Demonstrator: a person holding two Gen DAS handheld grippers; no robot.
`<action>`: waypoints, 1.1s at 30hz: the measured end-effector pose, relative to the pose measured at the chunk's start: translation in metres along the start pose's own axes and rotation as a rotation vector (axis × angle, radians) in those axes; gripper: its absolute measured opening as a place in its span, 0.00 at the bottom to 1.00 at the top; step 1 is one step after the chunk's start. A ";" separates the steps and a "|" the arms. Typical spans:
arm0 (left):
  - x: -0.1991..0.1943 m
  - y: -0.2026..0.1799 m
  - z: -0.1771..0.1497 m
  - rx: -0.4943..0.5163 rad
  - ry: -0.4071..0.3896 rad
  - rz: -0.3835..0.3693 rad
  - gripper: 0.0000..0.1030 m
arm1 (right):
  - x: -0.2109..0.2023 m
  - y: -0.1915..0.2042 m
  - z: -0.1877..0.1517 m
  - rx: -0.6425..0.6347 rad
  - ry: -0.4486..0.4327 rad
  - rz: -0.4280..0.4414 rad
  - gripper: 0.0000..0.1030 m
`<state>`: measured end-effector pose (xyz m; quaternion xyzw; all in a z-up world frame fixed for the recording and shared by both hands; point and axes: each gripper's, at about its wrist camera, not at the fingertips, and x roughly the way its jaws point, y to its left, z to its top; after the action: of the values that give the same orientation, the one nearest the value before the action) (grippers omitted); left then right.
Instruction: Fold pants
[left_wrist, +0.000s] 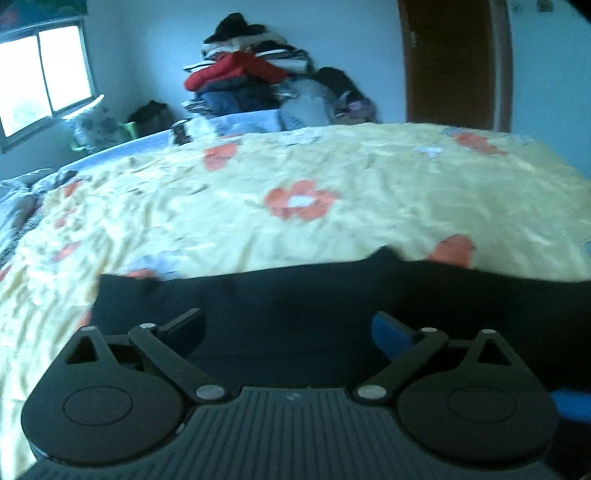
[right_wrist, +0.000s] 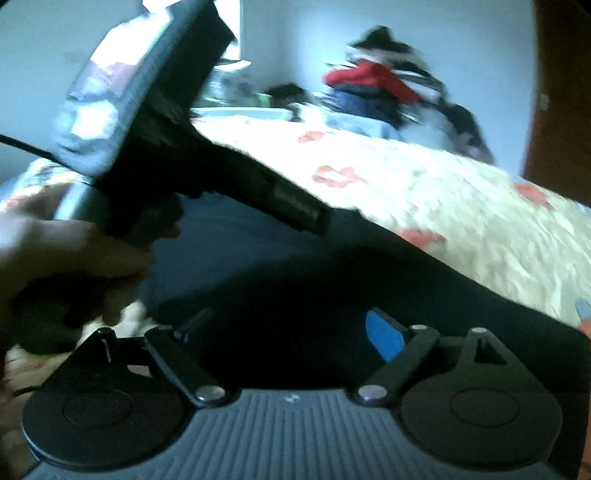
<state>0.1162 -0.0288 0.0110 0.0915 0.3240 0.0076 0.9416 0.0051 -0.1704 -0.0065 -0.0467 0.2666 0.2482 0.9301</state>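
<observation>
The dark navy fabric pants (left_wrist: 295, 291) lie flat on the yellow floral bedspread (left_wrist: 258, 206). Left gripper (left_wrist: 288, 328) and right gripper (right_wrist: 284, 332) hover above them, jaws spread, grasping nothing. Lettering on the left gripper's body is blurred, unreadable

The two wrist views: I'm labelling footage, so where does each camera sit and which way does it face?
Left wrist: on the left tool, looking across dark pants and the floral bedspread; its open fingers show.
Right wrist: on the right tool, facing the pants; the person's left hand shows.
Shared: pants, bedspread, clothes pile.
</observation>
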 end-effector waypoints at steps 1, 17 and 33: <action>0.000 0.011 -0.003 0.000 0.005 0.026 0.97 | -0.007 -0.002 0.001 -0.004 -0.020 0.006 0.86; -0.018 0.160 -0.033 0.101 0.052 0.425 0.97 | 0.044 -0.032 -0.002 0.123 0.124 -0.279 0.86; 0.005 0.044 -0.039 -0.007 0.077 -0.009 0.99 | 0.053 0.004 0.004 0.040 0.151 -0.316 0.93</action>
<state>0.0984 0.0213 -0.0143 0.0863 0.3604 0.0081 0.9288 0.0439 -0.1428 -0.0303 -0.0881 0.3301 0.0891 0.9356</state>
